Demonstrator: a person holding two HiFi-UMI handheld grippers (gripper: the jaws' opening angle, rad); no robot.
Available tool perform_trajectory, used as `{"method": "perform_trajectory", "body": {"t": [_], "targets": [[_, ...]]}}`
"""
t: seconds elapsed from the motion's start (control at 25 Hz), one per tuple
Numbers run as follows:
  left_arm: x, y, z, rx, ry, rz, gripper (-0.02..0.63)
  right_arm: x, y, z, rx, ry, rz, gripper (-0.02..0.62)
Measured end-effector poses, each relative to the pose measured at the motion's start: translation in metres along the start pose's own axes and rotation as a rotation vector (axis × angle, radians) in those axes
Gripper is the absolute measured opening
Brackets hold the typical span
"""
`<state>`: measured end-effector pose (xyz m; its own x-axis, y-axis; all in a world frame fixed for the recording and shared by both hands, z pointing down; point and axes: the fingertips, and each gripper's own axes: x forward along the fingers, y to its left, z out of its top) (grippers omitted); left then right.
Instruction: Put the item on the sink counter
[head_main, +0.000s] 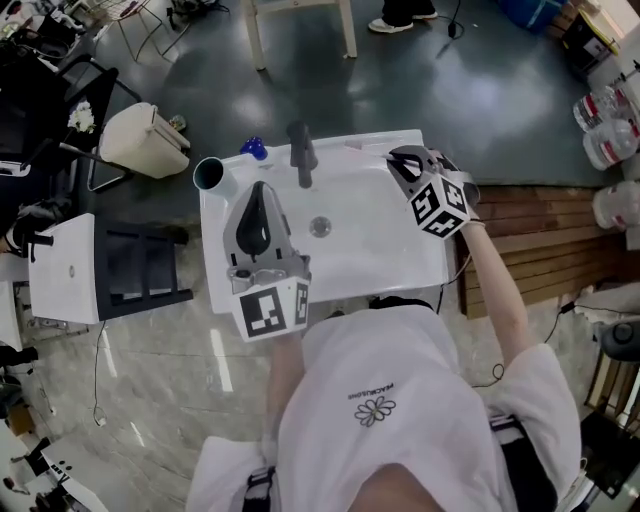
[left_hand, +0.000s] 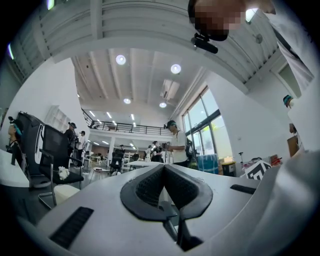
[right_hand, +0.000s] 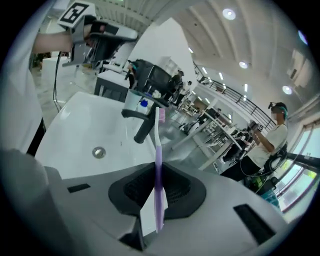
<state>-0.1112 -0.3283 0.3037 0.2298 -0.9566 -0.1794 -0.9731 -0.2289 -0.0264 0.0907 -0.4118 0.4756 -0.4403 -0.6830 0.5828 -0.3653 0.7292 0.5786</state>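
Note:
In the right gripper view a purple toothbrush (right_hand: 159, 165) stands upright between the pads of my right gripper (right_hand: 158, 172), which is shut on its handle; the bristle end points up past the dark faucet (right_hand: 142, 127). In the head view my right gripper (head_main: 397, 159) hovers over the back right corner of the white sink counter (head_main: 425, 262). My left gripper (head_main: 259, 190) is held over the left side of the basin, jaws together with nothing between them; its own view faces up into the room (left_hand: 164, 170). The drain (head_main: 320, 227) lies between the two grippers.
A grey cup (head_main: 210, 173) and a small blue object (head_main: 253, 148) stand at the sink's back left, next to the faucet (head_main: 300, 150). A beige bin (head_main: 145, 140) and a dark rack (head_main: 140, 265) stand left of the sink. Wooden decking (head_main: 540, 240) lies to the right.

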Motion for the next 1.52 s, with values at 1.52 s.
{"method": "perform_trajectory", "body": {"t": [1.52], "targets": [[-0.021, 0.023, -0.026, 0.059, 0.099, 0.111, 0.015, 0.108, 0.040, -0.095, -0.244, 0.300, 0.306, 0.054]]}}
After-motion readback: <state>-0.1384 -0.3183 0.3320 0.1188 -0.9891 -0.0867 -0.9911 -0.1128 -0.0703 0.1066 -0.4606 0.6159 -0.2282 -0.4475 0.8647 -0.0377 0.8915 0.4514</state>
